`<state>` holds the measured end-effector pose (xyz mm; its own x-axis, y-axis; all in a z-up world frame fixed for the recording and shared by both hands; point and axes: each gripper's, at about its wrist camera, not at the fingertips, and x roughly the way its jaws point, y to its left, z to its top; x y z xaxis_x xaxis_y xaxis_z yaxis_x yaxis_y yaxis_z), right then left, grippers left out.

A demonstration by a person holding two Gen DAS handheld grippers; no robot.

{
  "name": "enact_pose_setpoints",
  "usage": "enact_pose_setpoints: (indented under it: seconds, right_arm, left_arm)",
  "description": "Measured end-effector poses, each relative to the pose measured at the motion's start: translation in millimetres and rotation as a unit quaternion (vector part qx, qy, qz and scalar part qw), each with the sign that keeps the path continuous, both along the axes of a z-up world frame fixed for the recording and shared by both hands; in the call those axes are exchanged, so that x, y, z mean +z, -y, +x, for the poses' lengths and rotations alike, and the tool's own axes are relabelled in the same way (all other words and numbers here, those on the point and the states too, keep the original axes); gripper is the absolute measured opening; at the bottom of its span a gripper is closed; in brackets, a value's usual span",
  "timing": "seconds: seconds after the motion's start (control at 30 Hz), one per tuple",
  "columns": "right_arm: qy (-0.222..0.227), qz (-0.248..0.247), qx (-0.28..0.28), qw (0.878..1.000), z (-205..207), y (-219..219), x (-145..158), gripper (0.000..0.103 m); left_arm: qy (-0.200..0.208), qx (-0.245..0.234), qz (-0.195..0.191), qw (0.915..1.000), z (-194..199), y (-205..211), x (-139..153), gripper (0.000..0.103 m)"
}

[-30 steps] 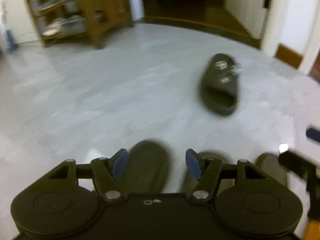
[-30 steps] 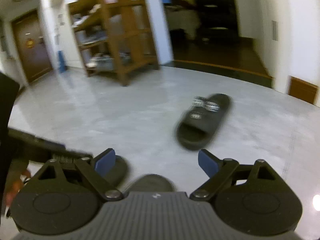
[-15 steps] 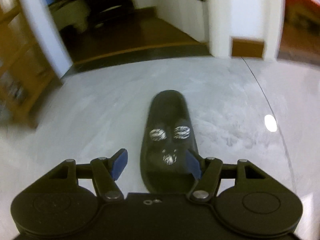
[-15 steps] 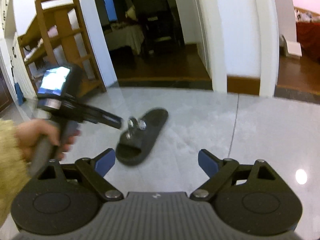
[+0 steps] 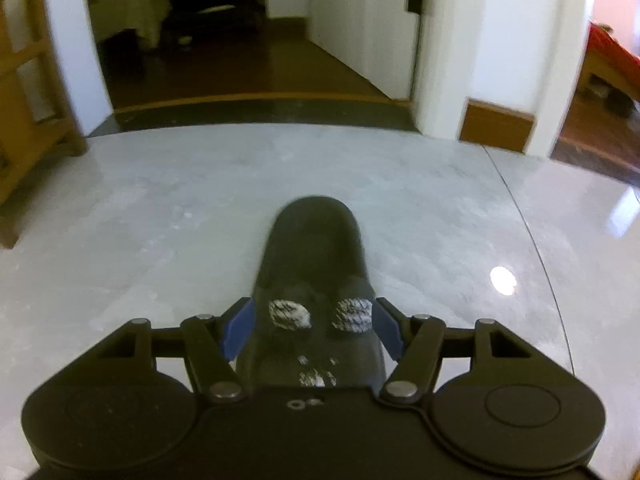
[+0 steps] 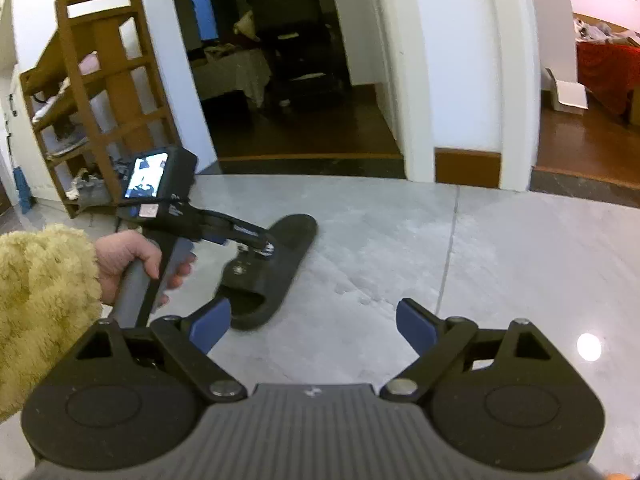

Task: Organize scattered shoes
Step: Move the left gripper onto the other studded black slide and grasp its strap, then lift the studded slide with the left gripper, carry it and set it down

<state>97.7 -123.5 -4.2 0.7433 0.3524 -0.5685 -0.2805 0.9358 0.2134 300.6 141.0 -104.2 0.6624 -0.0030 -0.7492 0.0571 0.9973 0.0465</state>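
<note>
From the left wrist view, the black slide sandal (image 5: pixel 312 280) had gone from lying well ahead and off to the right a second before to sitting straight between the blue pads (image 5: pixel 239 330) of the left gripper (image 5: pixel 313 330). Half a second before, only its strap end reached the pads; at this moment the two white-patterned ornaments on the strap lay level with them. The jaws stood wide, one pad at each flank of the strap, and whether either pad touched could not be told; nothing was clamped yet. That put the pick-up of this sandal at the point of closing, by my reading. The sandal lay flat on the pale grey floor (image 5: pixel 160 240), its long axis running away towards the dark doorway (image 5: pixel 240 60). The gripper pointed steeply down at it.

From the right wrist view, the sandal (image 6: pixel 276 264) had come nearer and the left gripper (image 6: pixel 262 246), a blurred shape half a second before, was seen settled over the strap. The person's left hand (image 6: pixel 136 268), in a shaggy yellow sleeve (image 6: pixel 44 300), gripped the handle with the tool slanting down. The right gripper (image 6: pixel 312 326) hung released and empty, above bare floor just right of the sandal's open end. A wooden shoe rack (image 6: pixel 100 100) stood well behind.
</note>
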Motion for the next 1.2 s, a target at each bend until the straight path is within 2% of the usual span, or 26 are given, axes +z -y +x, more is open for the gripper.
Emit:
enact_pose_setpoints:
  seconds: [0.07,0.23,0.33,0.53,0.63,0.7,1.03,1.2]
  right_arm:
    - [0.0,-0.001,0.003,1.0,0,1,0,0.092]
    - [0.006,-0.001,0.009,1.0,0,2,2,0.092]
    - [-0.001,0.002,0.007,1.0,1,3,0,0.092]
    - [-0.006,-0.006,0.013,1.0,-1,1,-4,0.092]
    - [-0.01,-0.008,0.014,1.0,-2,1,-5,0.092]
    - [-0.013,-0.007,0.012,1.0,-3,2,-6,0.092]
    - [-0.024,-0.008,0.008,1.0,-7,4,-8,0.092]
    - [-0.023,-0.007,0.011,1.0,-8,4,-7,0.092]
  left_arm:
    - [-0.013,-0.007,-0.006,0.9999,8,5,-6,0.065]
    - [-0.011,-0.022,0.04,0.9989,8,16,-6,0.065]
    - [-0.02,-0.016,0.052,0.9983,11,16,-9,0.067]
    - [-0.033,-0.003,0.05,0.9982,23,17,-18,0.07]
    - [-0.034,0.005,0.031,0.9989,24,11,-19,0.071]
    - [-0.032,0.017,0.005,0.9993,24,4,-21,0.069]
    - [-0.023,0.014,0.014,0.9995,16,5,-19,0.067]
    - [-0.009,0.012,0.007,0.9999,7,0,-7,0.067]
